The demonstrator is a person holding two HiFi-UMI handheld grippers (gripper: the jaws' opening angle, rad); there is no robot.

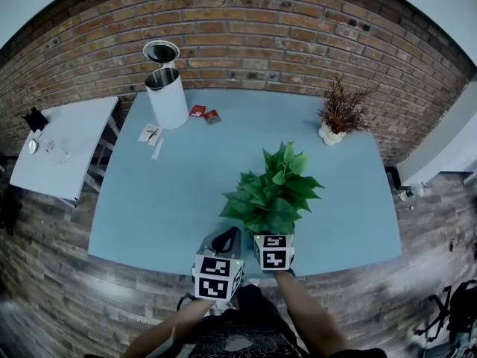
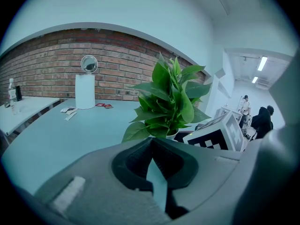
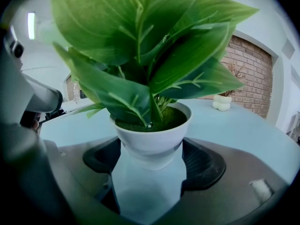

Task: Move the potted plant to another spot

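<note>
If counting everything up: two grippers, two plants, one blue table (image 1: 164,200). Got the right gripper (image 3: 151,144) clamped on the leafy potted plant (image 1: 272,192), one jaw against each side of its white pot (image 3: 152,132), close to the table's near edge. Got the left gripper (image 2: 151,146) just beside it, jaws closed together on nothing. Also spotted one dried brown plant (image 1: 340,112) well apart at the far right, one white bin (image 1: 167,98) with lid up, two red packets (image 1: 197,111) next to that, and one white side table (image 1: 63,144) off left.
</note>
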